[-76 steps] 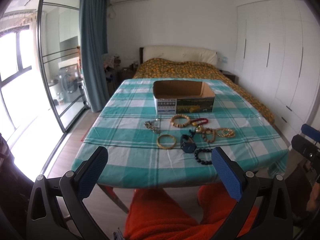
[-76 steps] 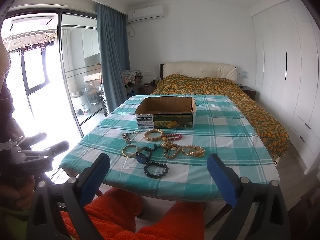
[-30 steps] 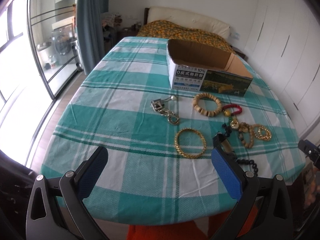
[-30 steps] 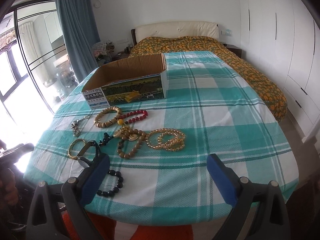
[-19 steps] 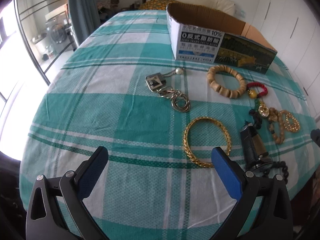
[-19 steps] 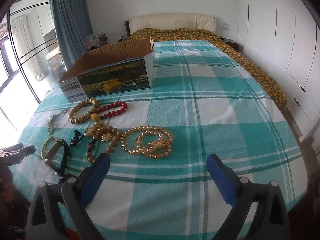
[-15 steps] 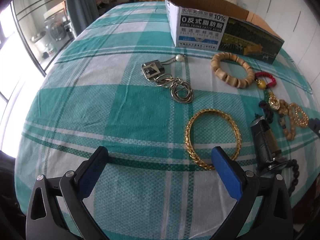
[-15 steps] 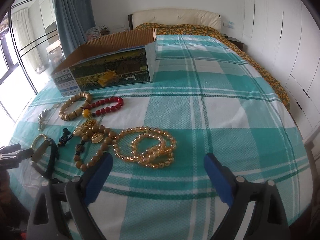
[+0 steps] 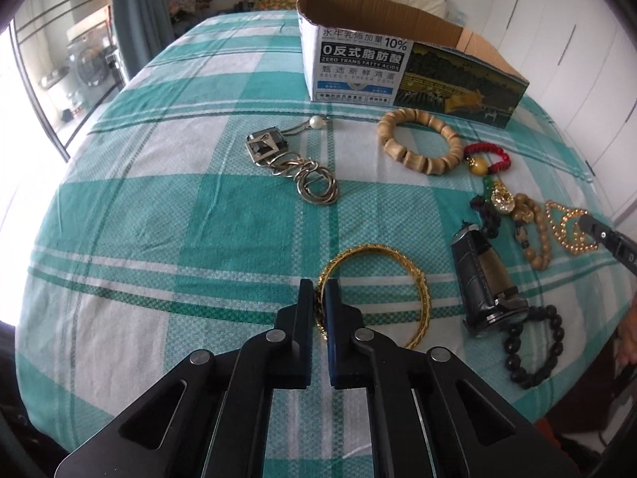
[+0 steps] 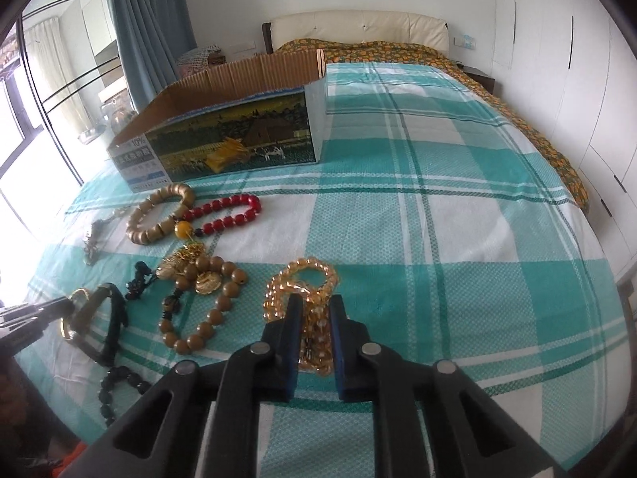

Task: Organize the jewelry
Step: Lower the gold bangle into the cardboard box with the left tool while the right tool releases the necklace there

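My left gripper (image 9: 318,298) is shut on the near rim of a gold bangle (image 9: 414,279) that lies on the checked cloth. My right gripper (image 10: 315,312) is shut on a yellow bead necklace (image 10: 306,275), also lying on the cloth. An open cardboard box (image 9: 398,67) stands behind the jewelry; it also shows in the right wrist view (image 10: 223,135). Between the grippers lie a wooden bead bracelet (image 9: 422,141), a red bead bracelet (image 10: 227,211), a brown bead string (image 10: 211,306), a black watch (image 9: 481,279), a black bead bracelet (image 9: 533,342) and a silver chain piece (image 9: 294,167).
The table's green and white checked cloth (image 9: 179,207) drops off at the near and left edges. A bed (image 10: 382,47) stands behind the table. White wardrobes (image 10: 577,59) line the right wall, and glass doors (image 10: 47,91) are at the left.
Both grippers have come down to the table and closed: the left on the gold bangle, the right on the yellow bead necklace. Both were open half a second ago.
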